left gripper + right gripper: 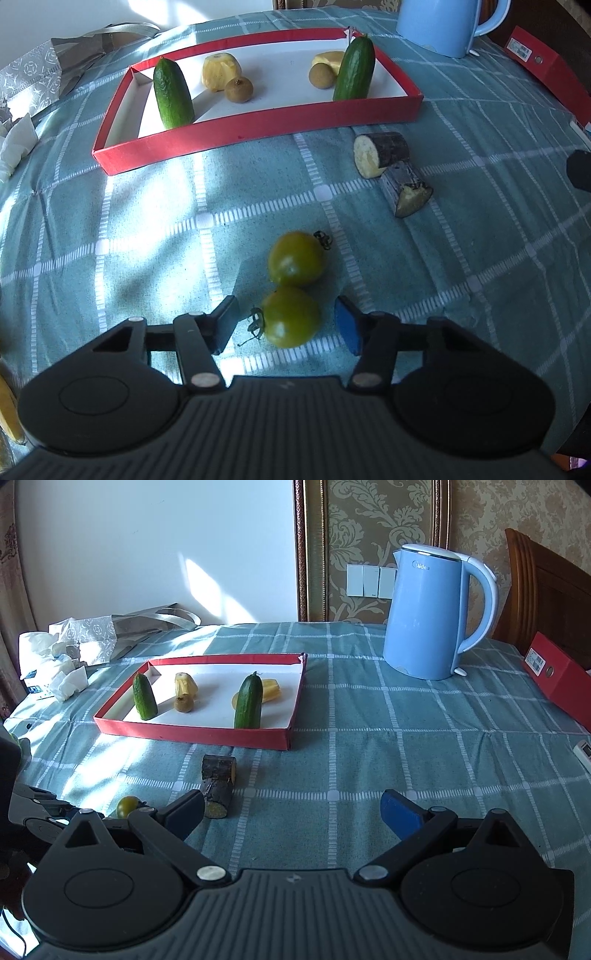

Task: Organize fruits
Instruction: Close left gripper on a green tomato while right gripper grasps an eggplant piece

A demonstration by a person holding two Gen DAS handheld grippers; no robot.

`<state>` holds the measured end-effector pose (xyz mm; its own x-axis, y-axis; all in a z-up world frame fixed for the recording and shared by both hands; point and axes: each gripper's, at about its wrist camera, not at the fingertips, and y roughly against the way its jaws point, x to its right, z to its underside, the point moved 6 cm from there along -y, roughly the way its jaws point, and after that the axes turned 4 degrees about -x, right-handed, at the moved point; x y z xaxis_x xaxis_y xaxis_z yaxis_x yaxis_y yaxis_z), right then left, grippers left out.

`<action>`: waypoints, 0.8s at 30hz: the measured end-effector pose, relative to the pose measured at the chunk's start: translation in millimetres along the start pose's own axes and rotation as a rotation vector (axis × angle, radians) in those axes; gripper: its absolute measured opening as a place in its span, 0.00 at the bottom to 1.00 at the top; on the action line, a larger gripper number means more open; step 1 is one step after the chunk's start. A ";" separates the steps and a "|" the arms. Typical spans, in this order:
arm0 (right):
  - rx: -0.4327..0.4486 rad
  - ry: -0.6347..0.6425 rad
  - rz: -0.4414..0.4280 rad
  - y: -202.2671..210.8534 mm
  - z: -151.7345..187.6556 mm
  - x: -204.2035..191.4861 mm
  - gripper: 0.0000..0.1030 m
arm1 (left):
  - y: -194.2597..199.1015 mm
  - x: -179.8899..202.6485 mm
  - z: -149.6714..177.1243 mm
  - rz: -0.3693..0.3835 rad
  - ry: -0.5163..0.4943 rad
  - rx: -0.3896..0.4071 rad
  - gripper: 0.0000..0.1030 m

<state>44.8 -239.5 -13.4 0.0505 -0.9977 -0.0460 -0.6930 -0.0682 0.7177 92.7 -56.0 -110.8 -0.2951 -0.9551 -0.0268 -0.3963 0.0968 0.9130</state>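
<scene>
Two green tomatoes lie touching on the checked cloth. The near tomato (290,317) sits between the jaws of my left gripper (286,306), with a gap on each side, so the gripper is open. The far tomato (295,258) lies just beyond the fingertips. A red tray (258,125) holds two cucumbers (173,94) (354,70), two brown round fruits and two peeled yellow pieces. Two eggplant pieces (380,153) (406,192) lie right of the tomatoes. My right gripper (291,797) hovers open over bare cloth, with an eggplant piece (216,797) by its left finger.
A blue kettle (432,616) stands at the back right, behind the tray (192,734). A red box (557,679) lies at the table's right edge. Crumpled tissues and a silver bag (62,668) crowd the far left. A white remote (583,751) lies at the right edge.
</scene>
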 end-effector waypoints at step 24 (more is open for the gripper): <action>-0.008 0.014 -0.032 -7.0 2.8 -4.7 0.99 | 29.1 -10.0 1.8 0.055 0.015 0.061 0.31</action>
<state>47.4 -234.4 -20.2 0.0825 -0.9949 -0.0589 -0.6855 -0.0995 0.7213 82.6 -43.1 -84.7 -0.3049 -0.9520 0.0287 -0.4322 0.1652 0.8865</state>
